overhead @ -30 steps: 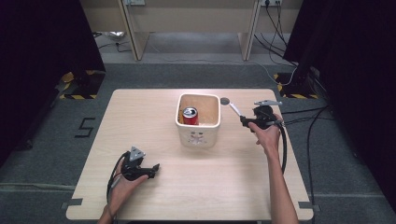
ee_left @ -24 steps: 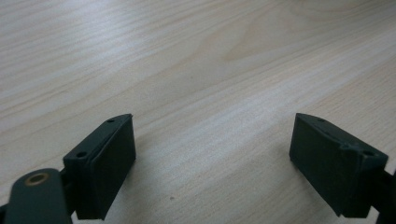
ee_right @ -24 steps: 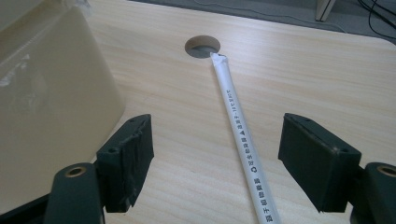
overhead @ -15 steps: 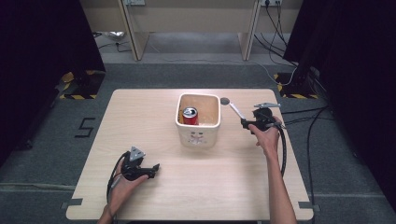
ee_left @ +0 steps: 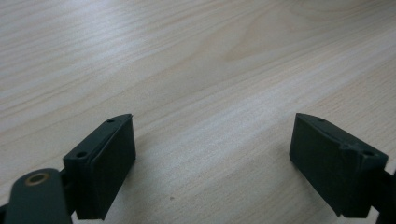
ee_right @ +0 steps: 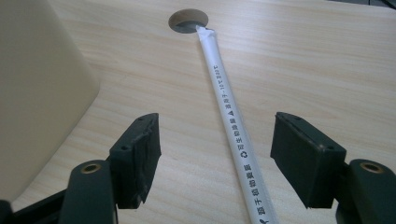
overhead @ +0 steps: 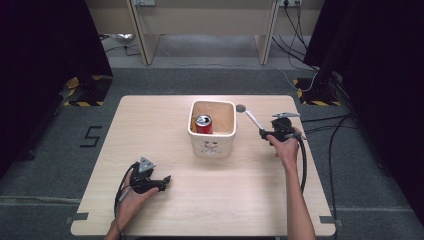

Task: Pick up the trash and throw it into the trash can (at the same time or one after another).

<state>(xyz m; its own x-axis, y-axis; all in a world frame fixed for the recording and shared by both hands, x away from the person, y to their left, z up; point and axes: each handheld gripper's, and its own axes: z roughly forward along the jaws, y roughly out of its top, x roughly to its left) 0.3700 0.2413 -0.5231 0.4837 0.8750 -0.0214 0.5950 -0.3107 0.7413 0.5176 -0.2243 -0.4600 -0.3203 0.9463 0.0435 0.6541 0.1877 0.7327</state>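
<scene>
From the high view, a cream square bin [overhead: 212,131] stood near the middle of the tabletop [overhead: 250,190], with a red drink can [overhead: 203,124] upright inside at its left side. A white wrapped straw [overhead: 252,119] lay just right of the bin, running from a round hole [overhead: 240,107] toward the right hand-held gripper [overhead: 263,134]. The left hand-held gripper [overhead: 165,180] rested near the front left.

In the left gripper view, its jaws stood wide apart over bare wood, with nothing between them.

In the right gripper view, the straw [ee_right: 233,126] lay between jaws that had just been closing, their pads not yet touching it; the bin wall [ee_right: 37,84] rose at left.
</scene>
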